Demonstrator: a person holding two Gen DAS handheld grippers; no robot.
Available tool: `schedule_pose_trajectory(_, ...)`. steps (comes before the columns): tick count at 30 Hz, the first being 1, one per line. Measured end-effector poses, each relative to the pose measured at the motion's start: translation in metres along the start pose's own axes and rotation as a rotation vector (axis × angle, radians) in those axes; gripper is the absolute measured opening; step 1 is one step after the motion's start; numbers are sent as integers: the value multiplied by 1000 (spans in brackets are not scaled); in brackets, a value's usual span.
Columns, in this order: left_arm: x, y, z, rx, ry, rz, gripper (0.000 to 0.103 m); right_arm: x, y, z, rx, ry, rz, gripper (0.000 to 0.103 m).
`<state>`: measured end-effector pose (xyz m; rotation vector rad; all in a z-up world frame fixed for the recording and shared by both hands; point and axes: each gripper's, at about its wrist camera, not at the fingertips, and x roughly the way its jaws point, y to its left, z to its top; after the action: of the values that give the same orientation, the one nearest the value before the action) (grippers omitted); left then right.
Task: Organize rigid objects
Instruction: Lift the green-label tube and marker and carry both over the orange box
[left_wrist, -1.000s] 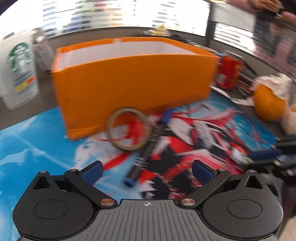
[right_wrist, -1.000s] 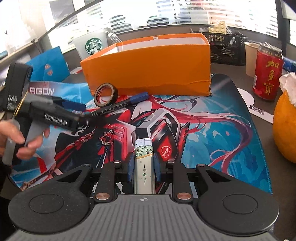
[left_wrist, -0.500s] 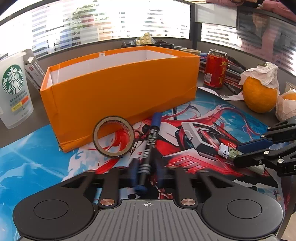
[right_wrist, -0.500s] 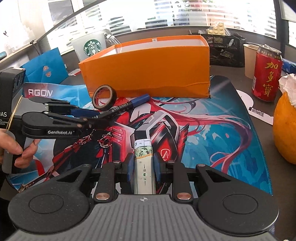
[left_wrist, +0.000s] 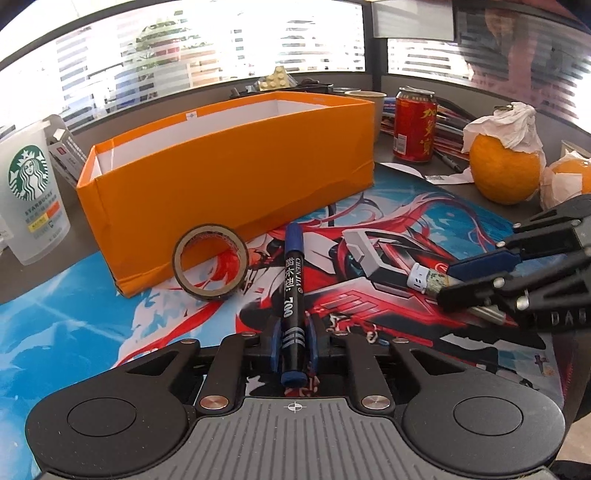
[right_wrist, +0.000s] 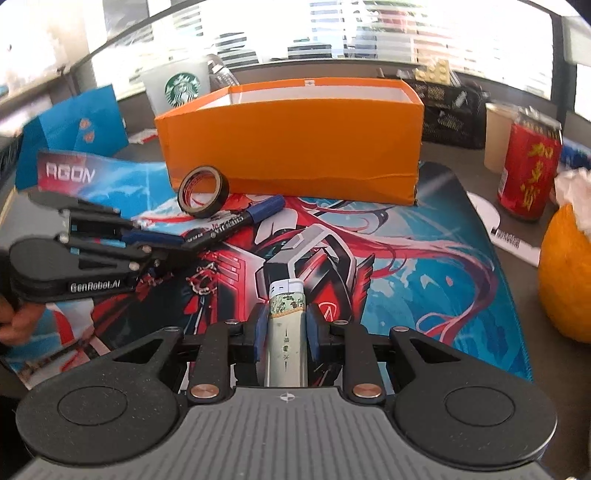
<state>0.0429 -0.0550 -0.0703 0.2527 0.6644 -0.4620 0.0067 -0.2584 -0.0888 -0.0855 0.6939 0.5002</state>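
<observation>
Both grippers are loaded: the left gripper (left_wrist: 293, 349) has just been closing and now has its blue pads clamped on the tail end of a dark blue marker pen (left_wrist: 293, 291), while the right gripper (right_wrist: 283, 326) grips a slim grey cigarette lighter with a white cap (right_wrist: 286, 328) between its pads. The marker's capped tip still points toward the open orange cardboard box (left_wrist: 229, 173), which stands at the back of the printed blue-and-red desk mat (left_wrist: 74, 325) on the tabletop, and a roll of black tape (left_wrist: 210, 267) stands on edge just beside the marker, leaning against or very near the box wall. The likely next step is carrying both items into the box. Because the marker is held only near one end, it could pivot or slip out as it lifts. Its long free end could also sweep against the tape roll and set it rolling, or catch the box's front rim and push the light box backward. With both grippers near each other over the mat, they could collide if they head for the box together.
</observation>
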Motion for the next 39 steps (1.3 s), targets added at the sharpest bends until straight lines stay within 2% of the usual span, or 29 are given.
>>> schedule_pose_trajectory(1, 2, 1, 1, -7, 1, 2, 21, 1, 5, 0, -30, 1, -20, 21)
schedule_pose_trajectory(3, 6, 4, 4, -24, -1, 6, 32, 2, 15, -2, -83, 3, -59, 22)
schedule_pose_trajectory(5, 10, 7, 6, -44, -5, 0, 35, 3, 20, -2, -99, -1, -86, 22)
schedule_pose_trajectory(7, 12, 8, 6, -50, -9, -18, 31, 4, 22, -2, -105, -3, -100, 21)
schedule_pose_trajectory(9, 11, 6, 7, -56, -12, -34, 11, 3, 22, -1, -105, -3, -102, 21)
schedule_pose_trajectory(16, 5, 7, 7, -133, -7, -49, 11, -2, 18, 2, -62, -33, -106, 21)
schedule_pose_trajectory(25, -34, 5, 23, -118, -94, -18, 11, -16, 14, 9, -20, -82, -91, 21)
schedule_pose_trajectory(33, -50, 16, 21, -185, -119, -21, 11, -23, 21, 12, -27, -107, -85, 21)
schedule_pose_trajectory(39, -68, 26, 35, -190, -165, -3, 11, -32, 30, 25, -54, -153, -83, 21)
